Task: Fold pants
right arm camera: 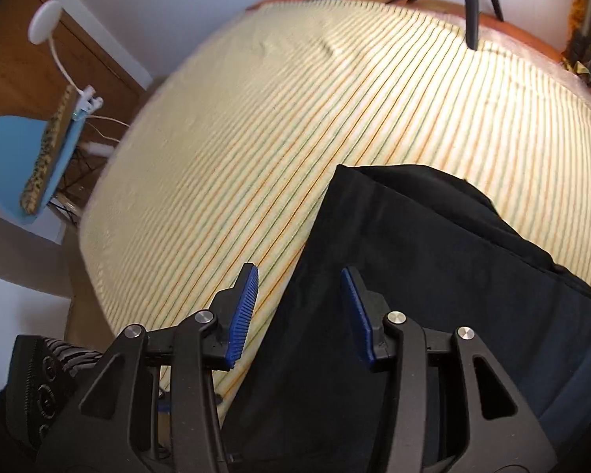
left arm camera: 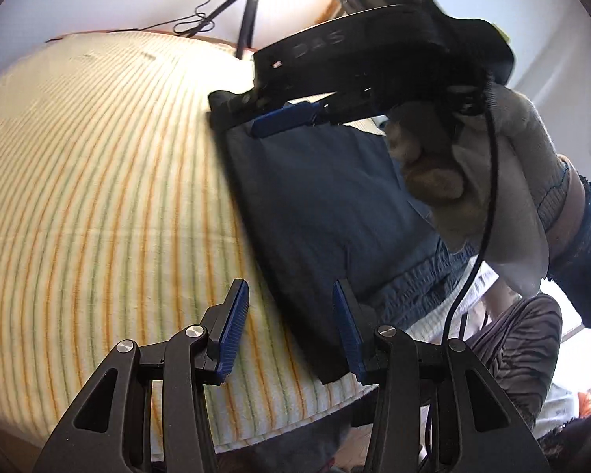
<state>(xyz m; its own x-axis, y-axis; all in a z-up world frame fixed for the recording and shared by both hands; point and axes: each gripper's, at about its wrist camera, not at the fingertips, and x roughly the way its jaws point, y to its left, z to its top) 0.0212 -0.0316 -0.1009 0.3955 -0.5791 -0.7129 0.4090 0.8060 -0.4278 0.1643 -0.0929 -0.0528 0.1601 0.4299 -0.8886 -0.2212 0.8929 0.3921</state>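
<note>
Dark blue pants (left arm camera: 315,205) lie folded into a long rectangle on the striped bed cover (left arm camera: 98,197); the elastic waistband (left arm camera: 417,280) is at the near end. My left gripper (left arm camera: 291,331) hovers open over the near left edge of the pants, with nothing between its pads. A gloved hand (left arm camera: 492,149) holds my right gripper (left arm camera: 240,116) at the far corner, one blue pad (left arm camera: 283,118) lying over the cloth. In the right wrist view the right gripper (right arm camera: 299,311) is open. The left edge of the pants (right arm camera: 413,276) runs under the gap, unpinched.
The cream bed cover (right arm camera: 295,118) with orange and green stripes stretches far to the left. A black tripod (left arm camera: 248,19) and cable stand beyond the far edge. Left of the bed are a blue chair (right arm camera: 23,157) and a white lamp (right arm camera: 45,19). The person's striped clothing (left arm camera: 512,347) is near the front edge.
</note>
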